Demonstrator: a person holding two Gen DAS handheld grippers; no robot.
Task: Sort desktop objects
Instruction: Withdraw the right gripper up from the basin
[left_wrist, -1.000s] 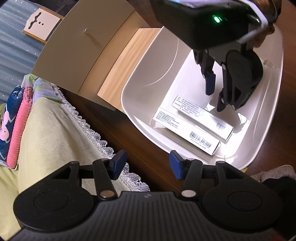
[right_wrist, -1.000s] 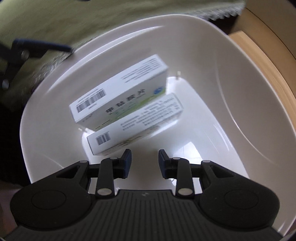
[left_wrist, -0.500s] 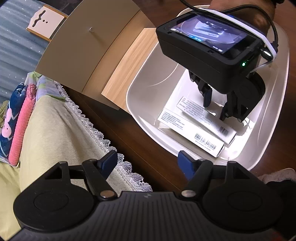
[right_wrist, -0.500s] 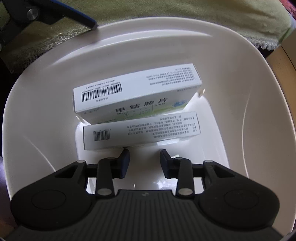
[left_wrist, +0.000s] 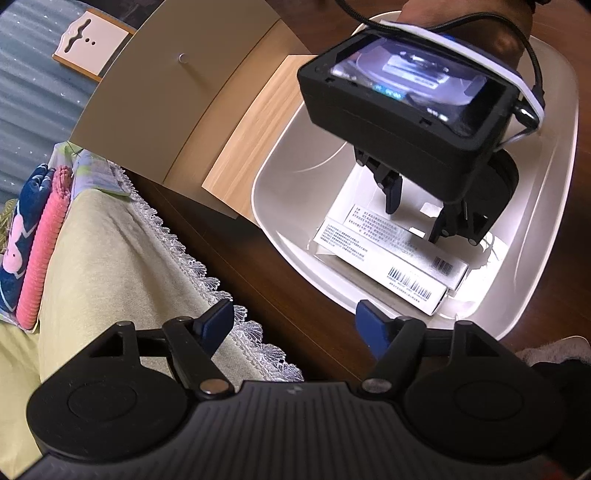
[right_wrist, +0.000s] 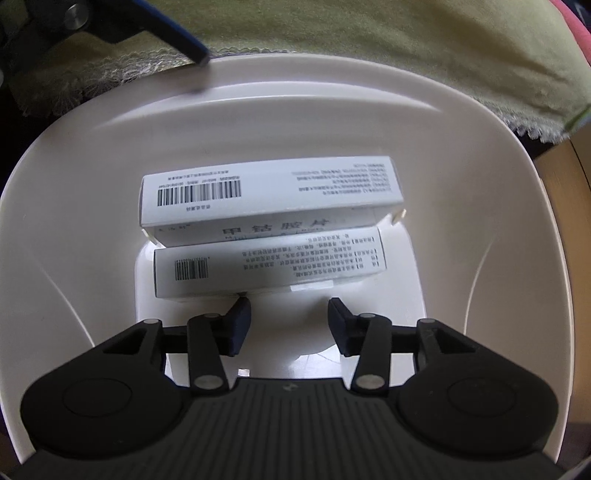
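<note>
Widening over the last second, the right hand-held gripper (right_wrist: 290, 325) now has its jaws clearly apart and grasps nothing; it sits low inside the white tub (right_wrist: 480, 206), just beside the nearer box (right_wrist: 269, 267), at the bottom centre of its own view. Both boxes have settled: the barcode box (right_wrist: 269, 192) leans on the nearer one, and they went from skewed to roughly parallel across the frame. My read: the drop-off of this item is done and the right side is free for the next pick. The left hand-held gripper (left_wrist: 293, 325) has also spread further and is released, empty, hanging at the bottom of its frame over the dark table (left_wrist: 295, 288) edge, outside the tub. Only the left view gives context: the tub on the table at right of frame, a wooden cabinet (left_wrist: 173, 103) at upper centre, a lace-edged green cloth (left_wrist: 110, 251) at left, folded towels (left_wrist: 37, 240) at far left. Only the right view shows how the boxes overlap. No unsorted objects visible in either view.
</note>
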